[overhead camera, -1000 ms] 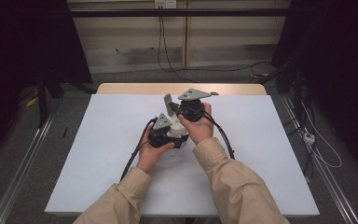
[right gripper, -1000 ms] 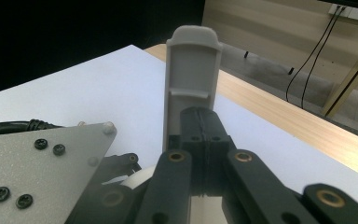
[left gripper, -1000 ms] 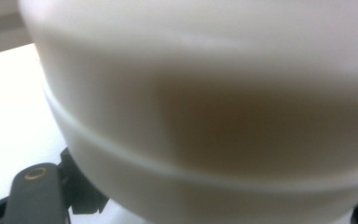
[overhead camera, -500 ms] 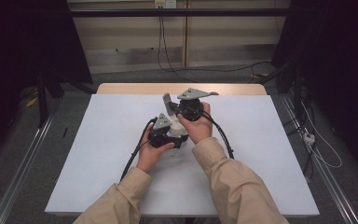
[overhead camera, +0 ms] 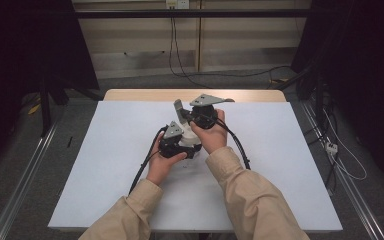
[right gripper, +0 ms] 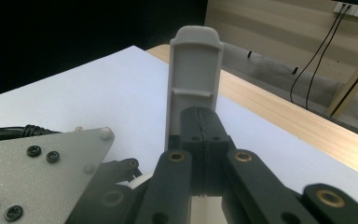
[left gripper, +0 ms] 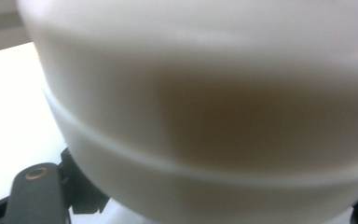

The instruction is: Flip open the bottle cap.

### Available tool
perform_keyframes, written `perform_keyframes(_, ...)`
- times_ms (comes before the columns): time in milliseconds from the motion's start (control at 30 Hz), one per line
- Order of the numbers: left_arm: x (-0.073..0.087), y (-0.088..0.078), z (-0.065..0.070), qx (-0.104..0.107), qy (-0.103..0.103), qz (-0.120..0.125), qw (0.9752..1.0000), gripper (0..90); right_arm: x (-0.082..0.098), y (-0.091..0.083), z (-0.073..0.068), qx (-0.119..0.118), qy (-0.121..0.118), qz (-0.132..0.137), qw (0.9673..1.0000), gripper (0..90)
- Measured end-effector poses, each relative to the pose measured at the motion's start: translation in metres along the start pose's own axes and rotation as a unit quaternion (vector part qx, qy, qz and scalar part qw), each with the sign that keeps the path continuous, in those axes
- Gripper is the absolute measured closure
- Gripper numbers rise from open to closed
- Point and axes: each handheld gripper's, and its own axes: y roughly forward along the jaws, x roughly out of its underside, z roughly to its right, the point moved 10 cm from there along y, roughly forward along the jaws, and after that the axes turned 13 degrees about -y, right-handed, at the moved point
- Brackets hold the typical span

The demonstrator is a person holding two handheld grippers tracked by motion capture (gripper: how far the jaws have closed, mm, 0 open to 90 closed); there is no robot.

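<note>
The table [overhead camera: 105, 165] carries a white sheet, with a strip of bare wood along its far edge; dark curtains stand at both sides and cables hang against the back wall. Both grippers meet near the table's centre, held by a person in tan sleeves. The left gripper [overhead camera: 179, 144] sits lower and nearer the person, and its black cable trails off toward the near left. A white rounded container [left gripper: 205, 116] sits hard against the left gripper's camera, blurred and blocking most of the table from it; this gripper appears to be clamped on the container, though its jaws are largely hidden, so this cannot be confirmed. The right gripper [right gripper: 200, 140] is raised just beyond the left one. Its jaws are pressed together on the lower end of a grey flat handle [right gripper: 196, 79], which stands upright above them.
</note>
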Motion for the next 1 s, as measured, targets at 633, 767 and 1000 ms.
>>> perform_keyframes(633,0.0000,0.0000,-0.0003,0.000,-0.002,0.000,1.0000,18.7,0.0002,0.0040,-0.0001,0.000,0.002,0.001,1.0000,90.0)
perform_keyframes(767,0.0000,0.0000,-0.0003,-0.001,-0.001,0.000,1.0000,18.7,0.0005,0.0044,0.0002,-0.001,0.003,0.002,1.0000,90.0)
perform_keyframes(1000,0.0001,0.0000,-0.0005,-0.002,0.001,-0.001,1.0000,18.8,0.0006,0.0051,0.0003,-0.001,0.004,0.003,1.0000,90.0)
